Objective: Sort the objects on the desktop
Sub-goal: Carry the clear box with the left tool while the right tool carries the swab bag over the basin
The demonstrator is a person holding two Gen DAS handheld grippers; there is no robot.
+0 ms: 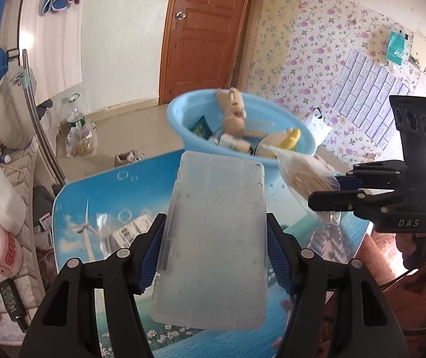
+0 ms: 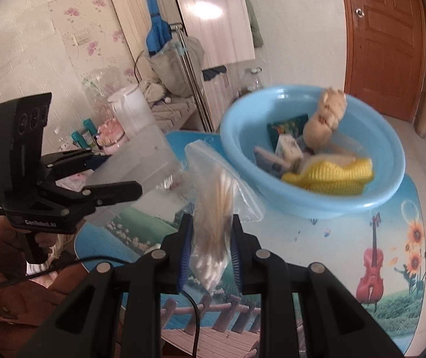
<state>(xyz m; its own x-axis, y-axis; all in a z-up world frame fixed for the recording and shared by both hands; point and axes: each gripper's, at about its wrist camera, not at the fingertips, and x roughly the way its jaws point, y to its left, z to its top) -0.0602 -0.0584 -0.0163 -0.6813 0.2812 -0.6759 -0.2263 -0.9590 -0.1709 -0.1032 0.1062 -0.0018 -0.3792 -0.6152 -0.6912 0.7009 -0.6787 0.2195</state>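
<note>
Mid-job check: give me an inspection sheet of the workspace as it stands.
Surface: printed table, scenery pattern, mostly bare.
Job's things: clear plastic case in the left gripper; bag of cotton swabs in the right gripper; blue basin holds a plush toy, a yellow cloth and small boxes.
Clutter: nothing seen on the tabletop.
Grippers: both shut on their loads, held above the table.
Cables: black cable under the right gripper.
Surroundings: wooden door, white kettle, floral wallpaper.
</note>
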